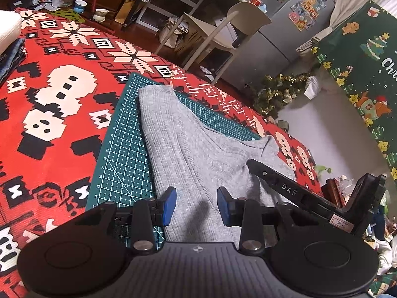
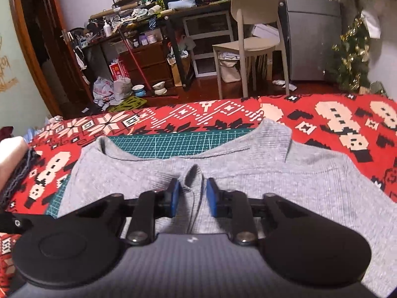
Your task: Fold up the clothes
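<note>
a grey ribbed top (image 2: pixel 248 173) lies spread on a green cutting mat (image 2: pixel 178 142), which sits on a red blanket (image 2: pixel 322 121) patterned with cream snowmen and snowflakes; seen from the right wrist, the garment's neckline faces the far side, with the mat showing through its scoop, and a sleeve reaches off toward the right; the right gripper (image 2: pixel 191 196) sits low on the cloth near its middle, its blue pads (image 2: pixel 175 196) pressed in on a raised ridge of the grey fabric, so it is pinching a fold of the top; the left gripper (image 1: pixel 197 204) hovers over the near part of the same garment with its blue pads (image 1: pixel 170 204) standing apart and only flat cloth below the gap, nothing caught between them (its shadow falls on the fabric just ahead); in the left wrist view the black body of the right gripper reaches in from the right, its tip on the grey cloth; at the far left edge of the blanket lie a white bundle (image 1: pixel 7 31) and some blue denim (image 1: pixel 11 57); beyond the blanket stand a beige chair (image 2: pixel 250 37), a grey fridge (image 1: pixel 295 17) with stickers, and a small tree (image 2: pixel 352 57) with gold tinsel.
</note>
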